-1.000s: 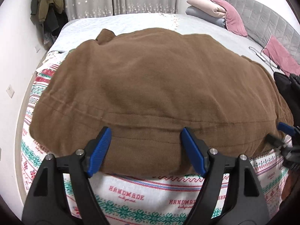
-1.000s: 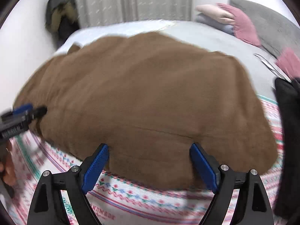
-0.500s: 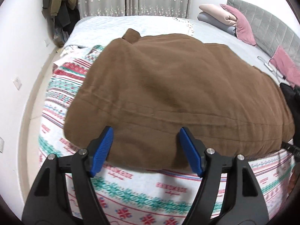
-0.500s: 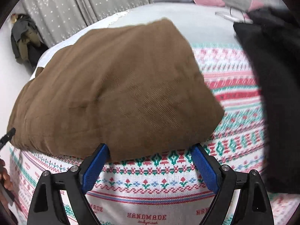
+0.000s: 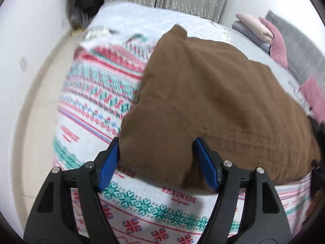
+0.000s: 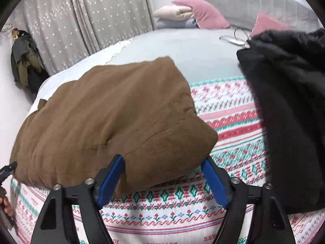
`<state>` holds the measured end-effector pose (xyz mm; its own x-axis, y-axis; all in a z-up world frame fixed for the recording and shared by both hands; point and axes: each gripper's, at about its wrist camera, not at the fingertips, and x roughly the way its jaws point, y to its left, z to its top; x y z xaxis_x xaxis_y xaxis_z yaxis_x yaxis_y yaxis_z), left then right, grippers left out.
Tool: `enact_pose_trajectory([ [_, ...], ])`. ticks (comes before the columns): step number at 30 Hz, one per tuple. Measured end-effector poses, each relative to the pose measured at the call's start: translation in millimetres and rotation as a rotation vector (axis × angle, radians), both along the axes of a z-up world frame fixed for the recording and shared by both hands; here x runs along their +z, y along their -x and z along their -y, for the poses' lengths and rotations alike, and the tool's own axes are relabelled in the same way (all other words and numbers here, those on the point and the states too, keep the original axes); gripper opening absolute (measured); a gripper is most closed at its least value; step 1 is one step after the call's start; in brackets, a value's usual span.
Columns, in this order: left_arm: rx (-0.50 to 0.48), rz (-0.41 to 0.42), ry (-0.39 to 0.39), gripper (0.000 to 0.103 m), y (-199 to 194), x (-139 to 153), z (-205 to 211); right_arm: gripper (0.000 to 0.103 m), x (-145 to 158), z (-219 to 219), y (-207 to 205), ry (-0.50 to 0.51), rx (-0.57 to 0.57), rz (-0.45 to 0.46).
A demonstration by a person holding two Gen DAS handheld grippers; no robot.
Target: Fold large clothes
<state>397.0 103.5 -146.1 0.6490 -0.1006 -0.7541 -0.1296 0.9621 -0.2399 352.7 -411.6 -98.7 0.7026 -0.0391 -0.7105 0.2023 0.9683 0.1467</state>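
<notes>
A folded brown garment [image 5: 203,101] lies on a white blanket with red and green patterns [image 5: 97,93] at the foot of a bed. My left gripper [image 5: 156,146] straddles the garment's near left corner, its blue pads on either side of the cloth without squeezing it. In the right wrist view my right gripper [image 6: 162,159] straddles the near right corner of the brown garment [image 6: 111,118]. Its jaws are closing with the cloth between them, and the pads do not pinch it. The left gripper's tip [image 6: 6,170] shows at the far left edge there.
A black garment [image 6: 288,111] is piled on the patterned blanket [image 6: 233,126] right of the brown one. Pillows [image 6: 193,14] and a grey headboard [image 6: 254,4] lie at the far end, with a cable [image 6: 235,39] on the grey sheet. Clothes [image 6: 24,61] hang by the curtain. Floor [image 5: 34,111] runs along the bed's left side.
Both grippers slid outward along the garment's near edge, the left one to its left corner and the right one to its right corner. The right jaws have narrowed.
</notes>
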Motion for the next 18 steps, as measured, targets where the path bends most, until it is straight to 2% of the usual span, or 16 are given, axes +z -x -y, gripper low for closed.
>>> enact_pose_trajectory([
  [2,0.009,-0.003,0.013,0.072,0.4,1.4,-2.2,0.066,3.1,4.9,-0.2,-0.012,-0.02,0.026],
  [5,0.008,0.018,-0.08,0.07,2.7,8.3,7.4,0.053,13.4,22.6,-1.1,-0.034,-0.066,0.068],
  [7,0.01,0.025,-0.128,0.068,4.0,12.5,11.4,0.043,22.2,30.1,1.2,-0.012,-0.106,0.091],
  [9,0.038,0.034,-0.152,0.068,5.9,18.7,9.7,0.034,28.3,34.5,2.9,0.027,-0.13,0.106],
  [10,0.052,0.036,-0.159,0.068,5.5,20.8,6.3,0.032,29.6,37.0,3.4,0.029,-0.131,0.107],
  [12,0.076,0.043,-0.17,0.064,6.9,23.4,1.1,0.022,29.7,37.6,3.2,0.021,-0.118,0.107],
  [15,0.095,0.039,-0.214,0.062,5.9,22.0,-2.3,0.021,26.0,21.2,-4.1,0.031,-0.029,0.098],
  [18,0.089,0.022,-0.206,0.062,4.3,15.9,-6.5,0.021,4.0,9.2,-16.5,0.077,0.012,0.014],
])
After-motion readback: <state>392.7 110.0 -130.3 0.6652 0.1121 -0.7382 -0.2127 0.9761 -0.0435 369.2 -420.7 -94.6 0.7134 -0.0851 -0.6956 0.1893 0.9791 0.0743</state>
